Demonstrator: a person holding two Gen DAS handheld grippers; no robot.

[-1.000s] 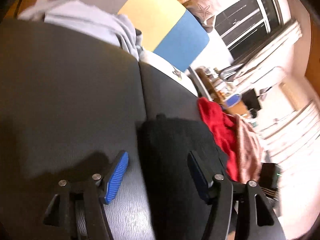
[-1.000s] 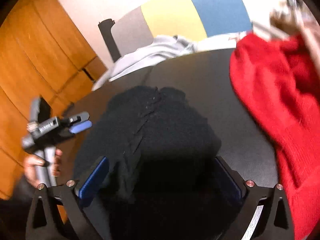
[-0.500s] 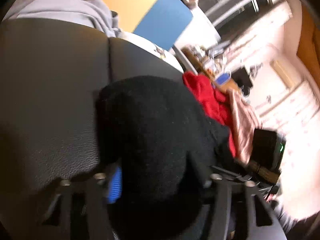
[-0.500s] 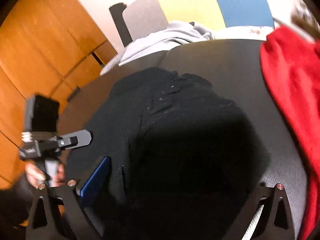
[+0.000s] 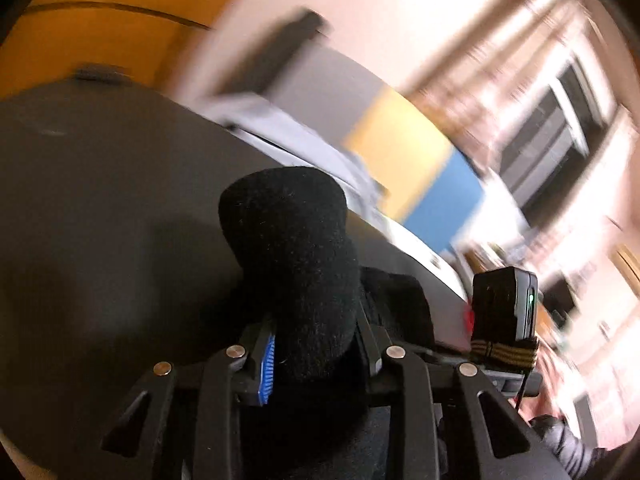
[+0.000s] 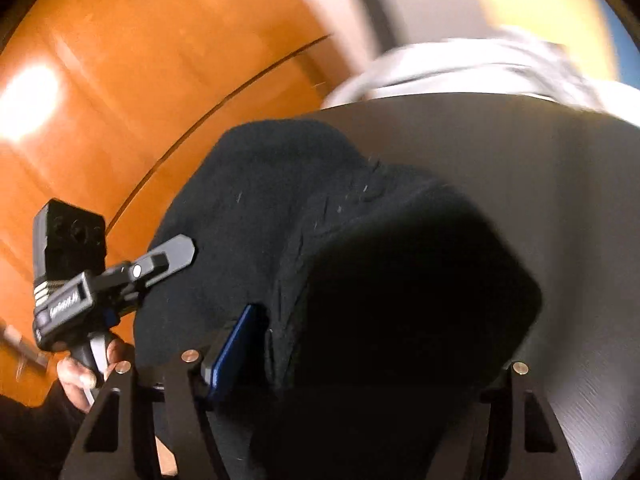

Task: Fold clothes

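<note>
Left wrist view: a thick roll of the black fuzzy knit garment now sits bunched between the jaws of the left gripper, which are closing, the blue ribbed pad pressed against its side. A second ago those jaws stood wide over the bare dark grey tabletop with the garment lying flat beside them. The background is smeared by motion, and the red cloth that lay on the table past the garment has nearly left the view. I judge this the taking hold before a fold is carried across.

Right wrist view: the right gripper has a broad hump of the same garment between its jaws, which are closing; its blue pad touches the knit, while the far finger is hidden under cloth, so a firm hold cannot be confirmed. Earlier the jaws were at their widest. The garment lies on the table's near half, and the red cloth is gone from this view.
</note>
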